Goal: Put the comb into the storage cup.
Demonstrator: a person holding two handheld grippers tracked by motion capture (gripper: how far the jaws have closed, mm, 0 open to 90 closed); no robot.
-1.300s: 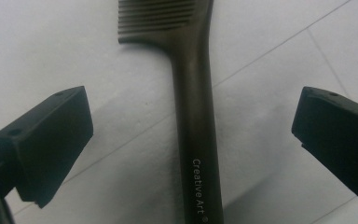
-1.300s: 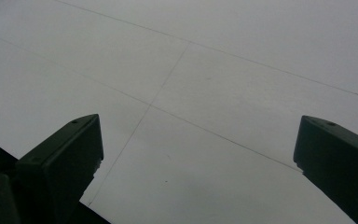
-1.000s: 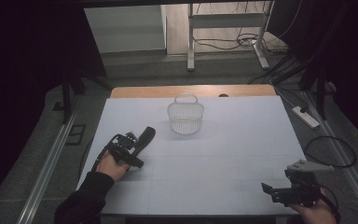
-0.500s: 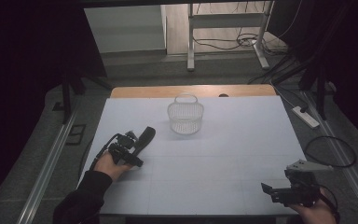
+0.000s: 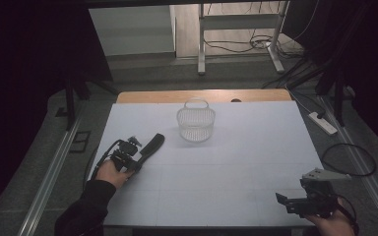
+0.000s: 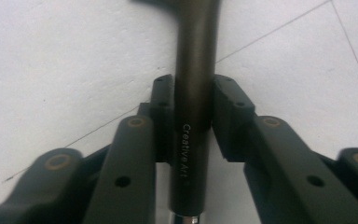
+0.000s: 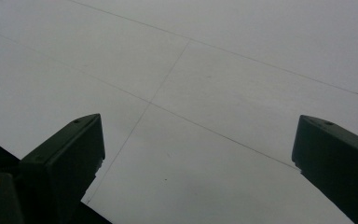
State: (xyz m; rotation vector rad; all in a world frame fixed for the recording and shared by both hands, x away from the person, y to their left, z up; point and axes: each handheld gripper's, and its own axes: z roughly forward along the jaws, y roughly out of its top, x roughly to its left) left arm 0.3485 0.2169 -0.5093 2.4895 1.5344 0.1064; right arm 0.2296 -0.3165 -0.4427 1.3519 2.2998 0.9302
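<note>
One dark tool handle lies on the white worktop, at its left side, and the left gripper has just closed on it: in the left gripper view both pads press the handle's sides, with the printed words "Creative Art" between them. In the high view that handle points up and right from the gripper towards the one wire basket, which stands apart near the far edge. The right gripper hangs over bare worktop at the near right corner, its two jaws wide apart and holding nothing. Two hands, two grippers.
</note>
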